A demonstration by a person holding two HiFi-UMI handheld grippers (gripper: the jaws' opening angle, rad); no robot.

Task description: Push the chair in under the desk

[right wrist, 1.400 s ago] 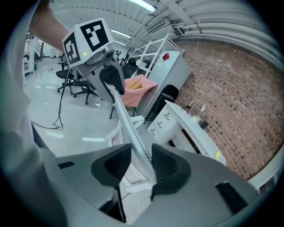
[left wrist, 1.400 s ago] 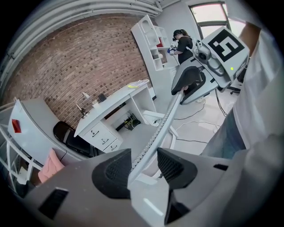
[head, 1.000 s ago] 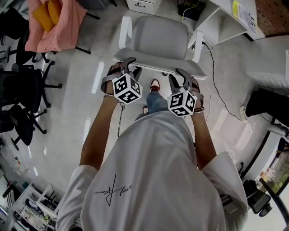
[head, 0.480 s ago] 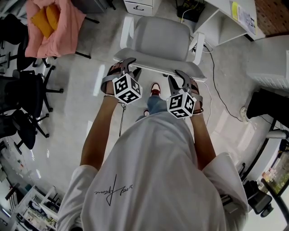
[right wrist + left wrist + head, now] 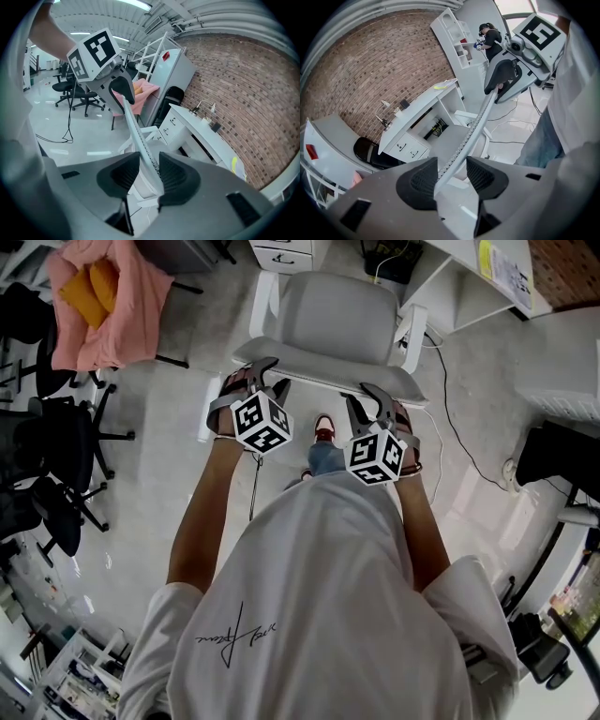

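A light grey office chair [image 5: 333, 320] stands in front of me, its seat facing the white desk [image 5: 469, 277]. Its thin backrest top edge [image 5: 328, 376] runs between the jaws of both grippers. My left gripper [image 5: 265, 381] straddles the edge near its left end. In the left gripper view the backrest [image 5: 473, 129] lies against one pad of that gripper [image 5: 452, 176], with a gap at the other. My right gripper [image 5: 367, 399] straddles the right end. Its jaws [image 5: 145, 176] are closing round the backrest [image 5: 133, 126], which touches one pad only.
Black office chairs [image 5: 56, 446] and a chair draped in pink cloth [image 5: 103, 287] stand at the left. A white drawer unit [image 5: 286, 251] sits beyond the chair. Cables [image 5: 459, 437] trail over the floor at the right. My shoe [image 5: 322, 423] is under the backrest.
The chair and both grippers have crept forward together toward the desk. The black chairs at the left have slid back in view. Both grippers stay on the backrest edge.
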